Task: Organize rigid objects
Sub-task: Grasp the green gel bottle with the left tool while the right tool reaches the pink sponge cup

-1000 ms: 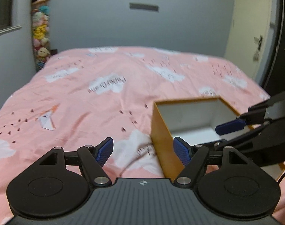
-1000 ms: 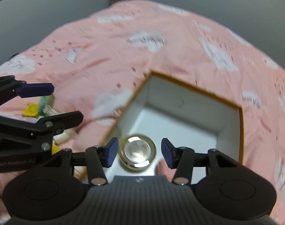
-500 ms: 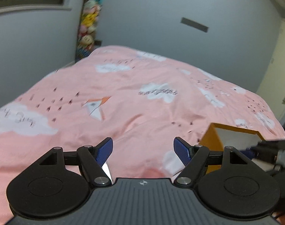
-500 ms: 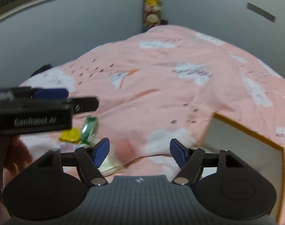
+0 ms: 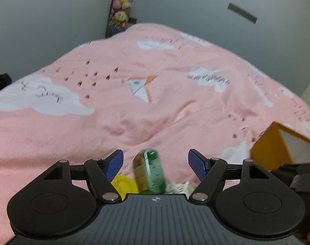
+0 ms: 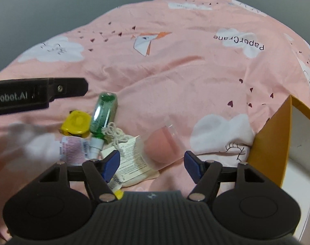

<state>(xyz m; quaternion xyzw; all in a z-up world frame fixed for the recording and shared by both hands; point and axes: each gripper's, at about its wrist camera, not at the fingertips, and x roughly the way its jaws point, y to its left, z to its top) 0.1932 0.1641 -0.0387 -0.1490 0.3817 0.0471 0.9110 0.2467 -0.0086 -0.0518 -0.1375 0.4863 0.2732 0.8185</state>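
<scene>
Lying on the bed (image 6: 175,71), a green bottle (image 5: 149,171) sits between the left gripper (image 5: 156,163) jaws, untouched; right gripper (image 6: 152,163) jaws are apart, orange box (image 6: 277,143) to their right, its contents hidden.

A home bedroom is showing here: a bed (image 5: 155,106) is wearing a pink cloud-printed duvet, and stuffed toys (image 5: 122,6) are piling against the grey wall beyond its far edge.
</scene>
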